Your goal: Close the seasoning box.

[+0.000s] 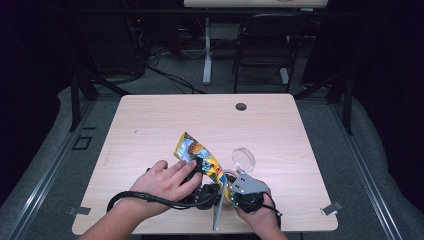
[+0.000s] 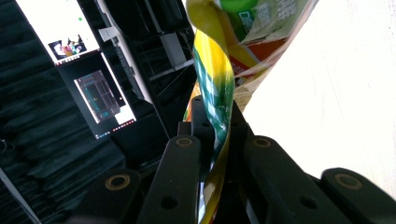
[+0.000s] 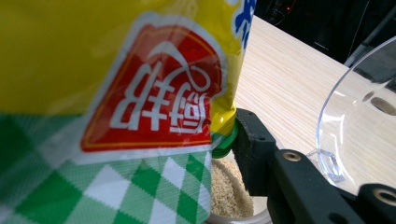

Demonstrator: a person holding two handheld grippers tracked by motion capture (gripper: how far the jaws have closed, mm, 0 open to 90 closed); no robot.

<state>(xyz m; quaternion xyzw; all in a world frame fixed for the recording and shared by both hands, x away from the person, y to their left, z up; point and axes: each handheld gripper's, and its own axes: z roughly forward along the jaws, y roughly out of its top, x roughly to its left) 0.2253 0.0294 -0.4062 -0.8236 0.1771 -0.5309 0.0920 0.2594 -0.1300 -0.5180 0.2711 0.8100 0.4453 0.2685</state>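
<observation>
Both grippers, left [image 1: 200, 167] and right [image 1: 229, 192], clamp the yellow packet [image 1: 197, 152], tilted over the jar [image 3: 231, 191] beneath its lower corner.

The high view hangs above the person's side of the desk [image 1: 150, 125], looking forward and down, far enough back to take in the whole top and a chair [image 1: 262, 42] beyond its far edge. The left gripper view rides low, staring along its own black fingers [image 2: 180, 163] from very close at a yellow snack bag [image 2: 215, 88], with monitors [image 2: 100, 95] off in the dark room behind. The right gripper view sits almost against the same bag [image 3: 116, 93], with the desk running away at its right. All three share that bag [image 1: 197, 152] and the desk's pale wood.
</observation>
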